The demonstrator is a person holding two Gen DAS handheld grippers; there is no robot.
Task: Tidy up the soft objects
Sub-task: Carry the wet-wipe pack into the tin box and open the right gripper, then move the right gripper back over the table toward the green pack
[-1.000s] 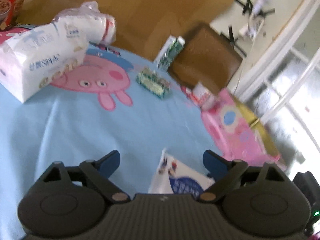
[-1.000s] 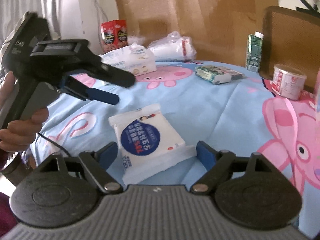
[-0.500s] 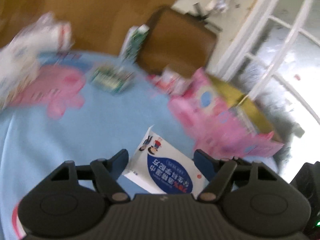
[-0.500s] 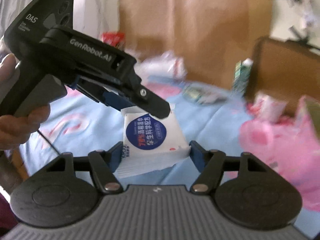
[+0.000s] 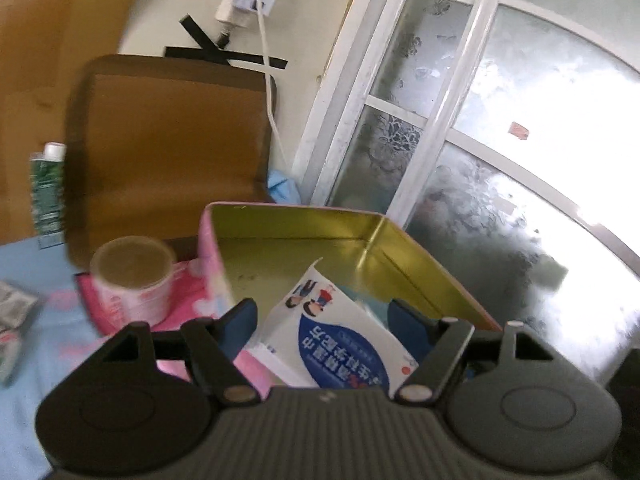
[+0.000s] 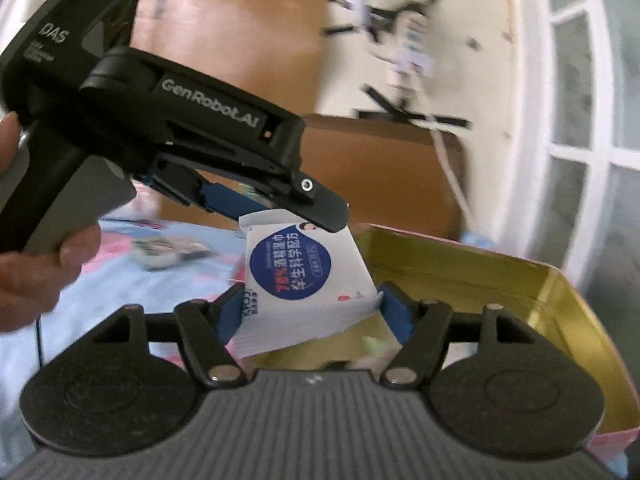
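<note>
Nearest the right wrist camera, the right gripper (image 6: pixel 310 308) is clamping the wet-wipe pack (image 6: pixel 296 276) across its short width, both blue pads touching its side edges, though these jaws have just been opening a little. The pack is hanging clear of the blue cartoon cloth (image 6: pixel 132 292), its long axis running away from the lens and its far corner tilting up toward the frame's middle. There the left gripper (image 5: pixel 322 316), carried by a person's hand (image 6: pixel 40 272) at the left edge, is reaching in from the upper left. In its own view the pack is sitting between its jaws, which have also just been opening; whether its pads are pressing, I cannot tell. Just beyond and below the pack, to the right, the open gold-lined tin (image 6: pixel 460 276) is waiting, so the right gripper seems the nearer one for lowering it in. Farther off, a small round tub (image 5: pixel 132 276) is standing left of the tin, before a brown chair back (image 5: pixel 168 152).
</note>
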